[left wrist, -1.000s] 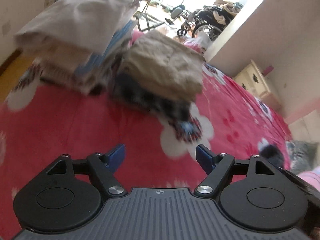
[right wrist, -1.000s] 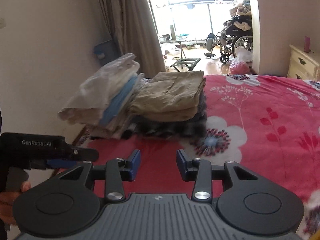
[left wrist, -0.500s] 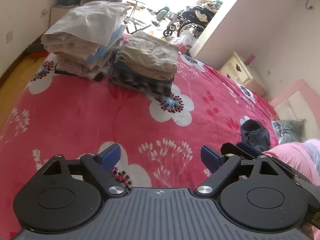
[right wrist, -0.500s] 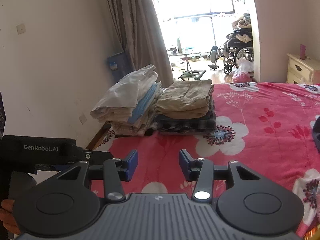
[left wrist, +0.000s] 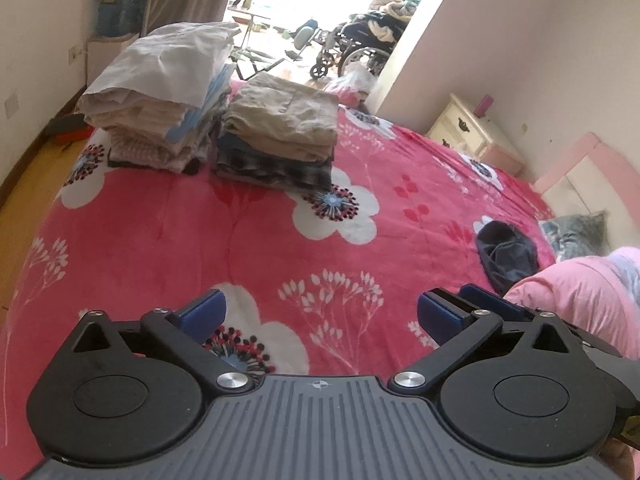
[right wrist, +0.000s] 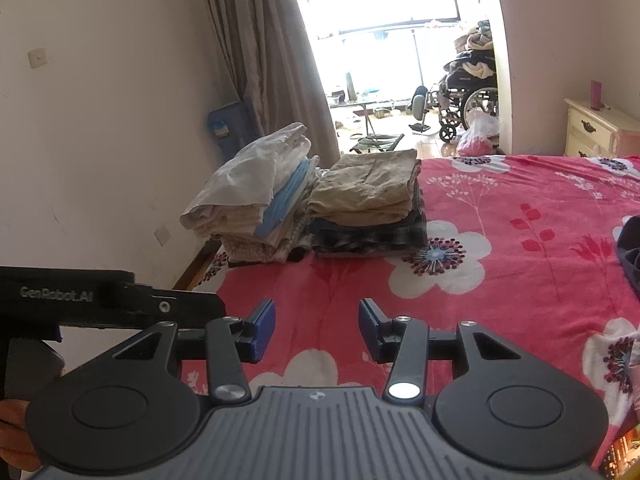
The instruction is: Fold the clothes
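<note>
At the far left corner of the bed stands a tall stack of pale folded clothes (left wrist: 160, 92), whites and creams with a light blue piece showing along its right edge, its top layer a crumpled white garment. Just beside it, touching or nearly so, sits a lower stack (left wrist: 280, 136) with tan trousers on top and dark checked cloth beneath. Both rest on a red bedspread (left wrist: 180, 240) printed with white flowers, and bare spread lies between the stacks and the grippers. The left gripper (left wrist: 320, 316) hangs over the near part of the bed, tilted downward; its jaws are opening and already stand very wide, with nothing between the blue pads (left wrist: 202, 314) but the flowered cloth below. In the right wrist view the same two stacks (right wrist: 312, 208) sit ahead and slightly left, and the body of the left gripper pokes in at the left edge, held by a hand (right wrist: 16, 428). The right gripper (right wrist: 317, 330) is partly spread, its pads apart and empty, hovering above the spread. Further right on the bed lies a crumpled dark garment (left wrist: 506, 254), not folded, and beyond it a grey cushion (left wrist: 576, 232) and a pink heap of bedding (left wrist: 580, 300). A cream nightstand (left wrist: 464, 130) stands against the right wall, and a wheelchair (left wrist: 360, 52) is parked in the bright room past the doorway.
</note>
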The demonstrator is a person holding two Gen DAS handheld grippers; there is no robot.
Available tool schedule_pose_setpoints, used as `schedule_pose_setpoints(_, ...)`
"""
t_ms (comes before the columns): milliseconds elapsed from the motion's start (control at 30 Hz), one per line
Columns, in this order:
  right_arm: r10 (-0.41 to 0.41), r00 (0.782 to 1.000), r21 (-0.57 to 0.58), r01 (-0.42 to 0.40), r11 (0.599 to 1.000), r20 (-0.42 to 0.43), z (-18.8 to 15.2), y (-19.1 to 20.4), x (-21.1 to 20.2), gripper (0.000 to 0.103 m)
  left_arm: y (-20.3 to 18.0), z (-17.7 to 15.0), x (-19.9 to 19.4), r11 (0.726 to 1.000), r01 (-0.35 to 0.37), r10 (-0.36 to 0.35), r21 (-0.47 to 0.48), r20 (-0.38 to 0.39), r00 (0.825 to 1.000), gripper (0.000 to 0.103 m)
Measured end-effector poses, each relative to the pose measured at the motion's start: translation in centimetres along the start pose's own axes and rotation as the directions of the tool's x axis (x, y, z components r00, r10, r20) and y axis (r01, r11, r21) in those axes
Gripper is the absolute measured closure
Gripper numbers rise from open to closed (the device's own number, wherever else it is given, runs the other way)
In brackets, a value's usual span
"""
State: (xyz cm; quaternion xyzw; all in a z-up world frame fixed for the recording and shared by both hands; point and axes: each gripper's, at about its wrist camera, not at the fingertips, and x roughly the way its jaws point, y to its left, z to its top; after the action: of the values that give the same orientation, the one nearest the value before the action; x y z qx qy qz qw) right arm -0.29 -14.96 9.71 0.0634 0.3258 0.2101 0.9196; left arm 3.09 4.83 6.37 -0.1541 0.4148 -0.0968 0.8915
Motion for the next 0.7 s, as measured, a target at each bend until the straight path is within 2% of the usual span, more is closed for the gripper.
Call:
schedule_pose_setpoints(167, -0.023, 1.000, -0.004, 0.023, 1.000, 0.001, 0.0, -0.3, 0.0, 0.052, -0.7, -0.1, -0.2, 0.999, -0.007, 0.006, 0.039, 0.020, 1.000, 0.000)
schedule_pose_setpoints(333, -0.071, 0.997, -0.048, 0.071, 0.996, -0.007, -0.1, 0.0, 0.3, 0.050, -1.6, -0.3, 0.1, 0.996, -0.049, 0.047, 0.074, 0.030, 0.998, 0.000)
schedule_pose_setpoints(533, -0.114, 0.993, -0.103, 0.113, 0.988, -0.004, 0.2, 0.6, 0.7, 0.045, -1.6, -0.4, 1.2, 0.990, -0.132, 0.130, 0.038, 0.049, 0.990, 0.000)
schedule_pose_setpoints(700, -0.132, 0.991, -0.115, 0.130, 0.985, -0.009, 0.8, 0.4, 1.1, 0.042, -1.0, 0.0, 1.2, 0.971, -0.238, 0.237, -0.003, 0.091, 0.967, 0.000)
